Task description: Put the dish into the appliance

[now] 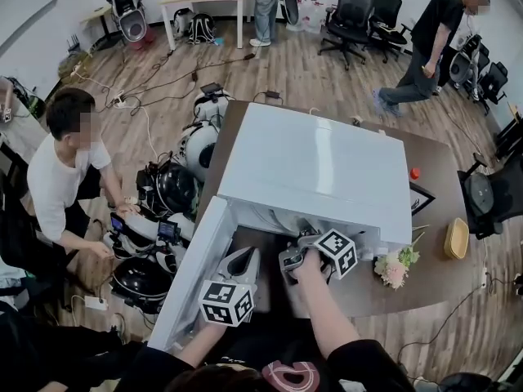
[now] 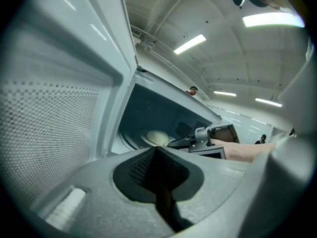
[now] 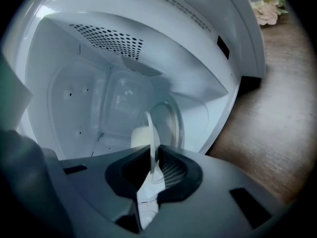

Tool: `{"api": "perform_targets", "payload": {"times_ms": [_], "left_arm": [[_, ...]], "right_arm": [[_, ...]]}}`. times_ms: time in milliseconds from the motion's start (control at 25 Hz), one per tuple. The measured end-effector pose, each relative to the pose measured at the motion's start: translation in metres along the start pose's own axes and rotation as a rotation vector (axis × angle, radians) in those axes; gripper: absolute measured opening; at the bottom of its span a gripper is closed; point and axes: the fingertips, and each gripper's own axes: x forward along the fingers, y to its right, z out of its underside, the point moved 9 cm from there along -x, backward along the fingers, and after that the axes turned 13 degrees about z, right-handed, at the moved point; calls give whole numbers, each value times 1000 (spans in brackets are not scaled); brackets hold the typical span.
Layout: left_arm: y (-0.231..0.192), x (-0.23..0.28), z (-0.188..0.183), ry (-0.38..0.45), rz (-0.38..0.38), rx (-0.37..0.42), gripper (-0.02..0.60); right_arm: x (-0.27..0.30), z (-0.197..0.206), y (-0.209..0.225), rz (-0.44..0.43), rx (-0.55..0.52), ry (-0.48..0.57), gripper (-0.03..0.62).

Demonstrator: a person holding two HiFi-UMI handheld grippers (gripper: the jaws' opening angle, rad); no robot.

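Observation:
The white microwave (image 1: pixel 319 166) stands on the brown table (image 1: pixel 437 198) with its door (image 1: pixel 189 276) swung open to the left. My right gripper (image 1: pixel 296 257) (image 3: pixel 152 158) reaches into the cavity (image 3: pixel 89 93), shut on the rim of a white dish (image 3: pixel 151 130) seen edge-on. A pale bun (image 3: pixel 139 136) (image 2: pixel 157 137) lies on the dish, over the glass turntable (image 3: pixel 174 117). My left gripper (image 1: pixel 239 260) (image 2: pixel 157 155) hangs in front of the opening beside the door, jaws together with nothing between them. It looks in at the right gripper (image 2: pixel 190 142).
Pink flowers (image 1: pixel 395 266), a yellowish bowl (image 1: pixel 456 238) and a small red thing (image 1: pixel 414 172) sit on the table right of the microwave. A person (image 1: pixel 57 178) crouches at the left among helmets and gear on the floor. Another person (image 1: pixel 429 39) walks at the back right.

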Motion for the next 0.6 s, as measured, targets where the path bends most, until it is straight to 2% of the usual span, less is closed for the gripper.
{"api": "perform_targets", "payload": {"times_ms": [200, 600], "left_arm": [[-1, 0, -1, -4, -6, -3, 9], [-8, 0, -1, -12, -19, -8, 9]], "right_arm": [[8, 0, -2, -3, 8, -6, 43], [16, -2, -12, -2, -78, 20, 41]]}}
